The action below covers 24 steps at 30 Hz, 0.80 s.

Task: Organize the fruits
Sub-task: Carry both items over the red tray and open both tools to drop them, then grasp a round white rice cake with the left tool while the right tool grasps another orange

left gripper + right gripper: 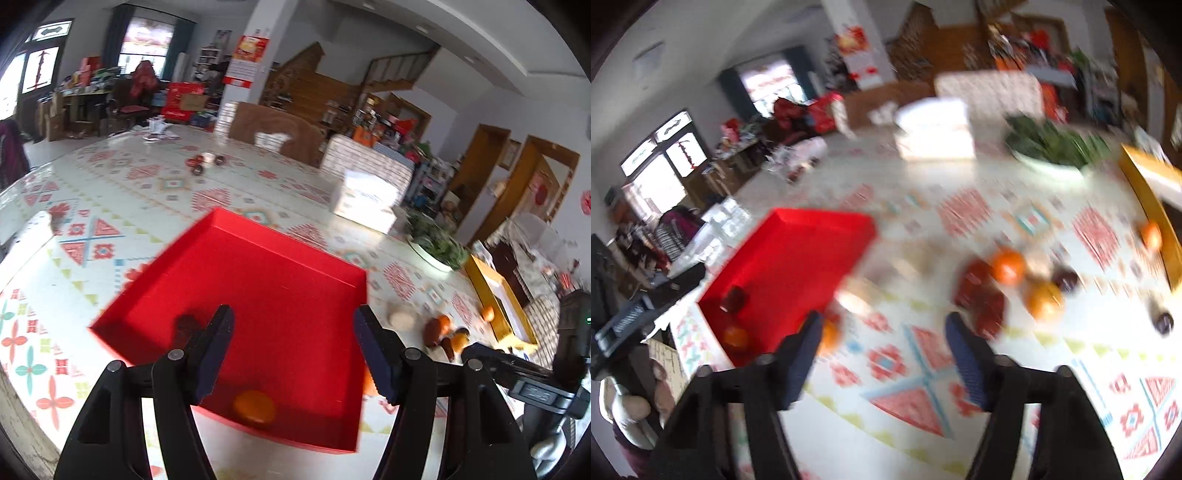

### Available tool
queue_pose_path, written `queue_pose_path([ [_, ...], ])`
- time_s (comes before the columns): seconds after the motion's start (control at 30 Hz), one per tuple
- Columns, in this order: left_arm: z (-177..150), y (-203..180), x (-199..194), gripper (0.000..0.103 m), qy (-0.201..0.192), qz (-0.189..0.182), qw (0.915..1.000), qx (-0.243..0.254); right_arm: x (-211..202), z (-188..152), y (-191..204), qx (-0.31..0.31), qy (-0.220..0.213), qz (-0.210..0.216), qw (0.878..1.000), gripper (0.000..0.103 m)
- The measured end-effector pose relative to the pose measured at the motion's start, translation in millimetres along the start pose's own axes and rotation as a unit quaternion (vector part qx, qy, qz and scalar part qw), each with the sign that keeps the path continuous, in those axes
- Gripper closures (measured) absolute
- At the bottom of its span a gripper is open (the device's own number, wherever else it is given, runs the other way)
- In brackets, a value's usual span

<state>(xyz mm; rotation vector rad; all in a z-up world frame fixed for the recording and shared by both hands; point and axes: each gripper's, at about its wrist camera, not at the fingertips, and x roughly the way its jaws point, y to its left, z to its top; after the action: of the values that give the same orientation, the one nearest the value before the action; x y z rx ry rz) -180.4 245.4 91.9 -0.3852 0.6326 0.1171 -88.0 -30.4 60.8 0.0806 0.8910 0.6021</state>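
1. A red tray (266,295) sits on the desk (155,192), which has a cloth with bright patterns on it.
2. Inside the tray, an orange fruit (255,406) lies near the close edge. A dark round fruit (186,325) lies by the tray's left wall.
3. The right wrist view shows the same tray (798,251) with a dark red fruit (733,298) and an orange one (735,336) in its near corner.
4. More fruits wait in a bunch (445,334) on the desk, to the right of the tray: orange ones and dark ones. A pale round thing (402,319) lies just beside the tray's right wall.
5. In the blurry right wrist view that bunch (1015,284) is past the claw tips, a little to the right. One orange fruit (1151,236) lies apart, next to a yellow box (1152,192).
6. The left claw (293,350) hangs over the red tray. Its two sides are about half open and nothing is between them. The orange fruit in the tray is just below the gap.
7. The right claw (882,354) hangs over the bare cloth, between the tray and the bunch. It is also about half open and holds nothing. An orange fruit (829,334) peeks out beside its left tip.
8. Farther back are a white box (365,203) and a bowl of green leaves (436,245).
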Motion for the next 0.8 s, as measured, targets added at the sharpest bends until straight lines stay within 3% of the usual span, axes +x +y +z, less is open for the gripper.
queue_pose_path([
  [0.1, -4, -13, 10, 0.037, 0.012, -0.011, 0.9998, 0.008, 5, -9, -12, 0.011, 0.016, 0.012, 1.0, 0.05],
  [0.27, -8, -22, 16, 0.037, 0.023, -0.015, 0.9996, 0.012, 19, -20, 23, -0.066, 0.032, 0.054, 0.996, 0.05],
  [0.5, -5, -18, 13, 0.037, 0.02, -0.006, 0.9997, 0.013, 69, -22, 63, -0.149, 0.065, 0.067, 0.984, 0.057],
  [0.6, -5, -17, 14, 0.037, 0.022, -0.005, 0.9997, 0.014, 79, -22, 68, -0.16, 0.067, 0.073, 0.982, 0.063],
  [0.8, -6, -27, 25, 0.037, 0.036, -0.011, 0.9989, 0.027, 86, -20, 66, -0.155, 0.065, 0.085, 0.982, 0.064],
])
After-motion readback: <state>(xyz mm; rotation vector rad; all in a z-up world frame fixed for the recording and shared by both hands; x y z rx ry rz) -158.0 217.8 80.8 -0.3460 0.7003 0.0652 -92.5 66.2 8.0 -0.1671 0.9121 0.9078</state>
